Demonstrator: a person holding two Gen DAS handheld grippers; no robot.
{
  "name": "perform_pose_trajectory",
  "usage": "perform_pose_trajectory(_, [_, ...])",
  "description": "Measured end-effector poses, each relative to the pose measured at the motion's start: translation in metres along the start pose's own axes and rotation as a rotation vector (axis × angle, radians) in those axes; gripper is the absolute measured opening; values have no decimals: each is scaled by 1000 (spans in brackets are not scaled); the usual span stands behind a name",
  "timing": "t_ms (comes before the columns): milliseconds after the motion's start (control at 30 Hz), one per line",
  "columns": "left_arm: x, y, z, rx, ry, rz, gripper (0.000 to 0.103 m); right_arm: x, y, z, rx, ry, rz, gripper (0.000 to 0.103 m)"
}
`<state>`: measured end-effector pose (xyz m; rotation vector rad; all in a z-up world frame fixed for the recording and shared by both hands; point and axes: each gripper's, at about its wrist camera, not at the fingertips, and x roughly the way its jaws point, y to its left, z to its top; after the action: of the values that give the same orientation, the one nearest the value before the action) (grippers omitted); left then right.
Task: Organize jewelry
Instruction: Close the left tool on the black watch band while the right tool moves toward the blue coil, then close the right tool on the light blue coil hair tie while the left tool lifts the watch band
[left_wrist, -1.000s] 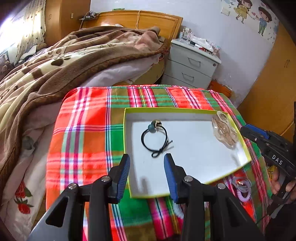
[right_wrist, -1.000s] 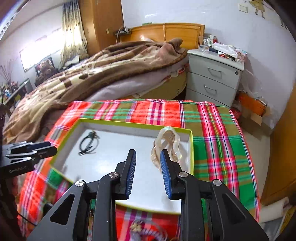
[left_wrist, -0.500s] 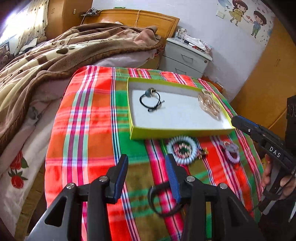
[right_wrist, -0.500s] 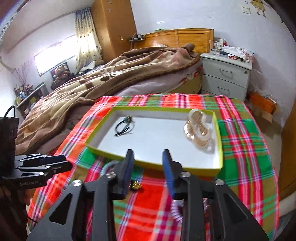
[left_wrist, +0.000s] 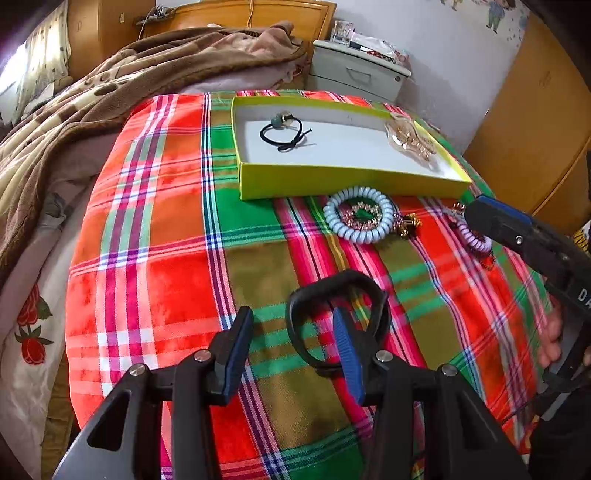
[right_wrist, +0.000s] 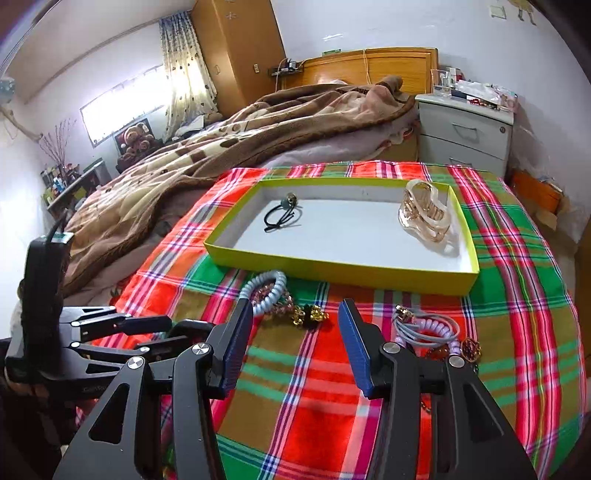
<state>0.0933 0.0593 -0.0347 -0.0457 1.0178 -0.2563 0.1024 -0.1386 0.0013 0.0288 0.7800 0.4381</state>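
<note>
A yellow-rimmed white tray (left_wrist: 347, 181) (right_wrist: 332, 267) lies on the plaid cloth. It holds a black hair tie with a bead (left_wrist: 282, 131) (right_wrist: 280, 216) and a clear amber hair claw (left_wrist: 410, 140) (right_wrist: 424, 218). In front of it lie a pale blue coil hair tie (left_wrist: 360, 214) (right_wrist: 264, 291) around a beaded piece, a gold-black charm (right_wrist: 312, 315), and a lilac coil tie (left_wrist: 476, 240) (right_wrist: 428, 330). My left gripper (left_wrist: 291, 343) is open, its right finger inside a black bangle (left_wrist: 338, 325) on the cloth. My right gripper (right_wrist: 295, 343) is open and empty above the cloth.
The plaid-covered table (left_wrist: 159, 229) stands beside a bed with a brown blanket (right_wrist: 221, 147). A grey nightstand (right_wrist: 465, 129) stands behind the table, a wooden wardrobe (left_wrist: 532, 122) to the right. The right gripper's body (left_wrist: 535, 243) reaches in from the right.
Both grippers have drawn back from the tray toward the table's near edge and have opened wider. The loose hair ties and the black bangle have come into view.
</note>
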Motion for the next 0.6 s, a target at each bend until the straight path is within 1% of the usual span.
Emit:
perform_pose_trajectory(133, [0,-3,1,19,4,22,46,1,1,-1,6,-1,-7,49])
perform_pose_trajectory(200, [1,-6,0,51,-3,48,46,3,3,0,5,2,-16,49])
perform_pose_trajectory(300, [3,-11,-3,93,-13,110,47,6,3,1,-2,16,-35,49])
perform_pose_trajectory(333, [3,-11,-4,98,-16,118,47,8,4,1,-2,19,-44,49])
perform_pose_trajectory(400, [1,-9,-5,86,-21,115,42,12,4,2,4,28,-51,49])
perform_pose_trajectory(467, [0,-4,-4,81,-26,116,33,17,5,3,14,44,-48,49])
perform_pose_trajectory(600, [-2,6,-5,58,-42,92,21,27,10,6,9,64,-59,49])
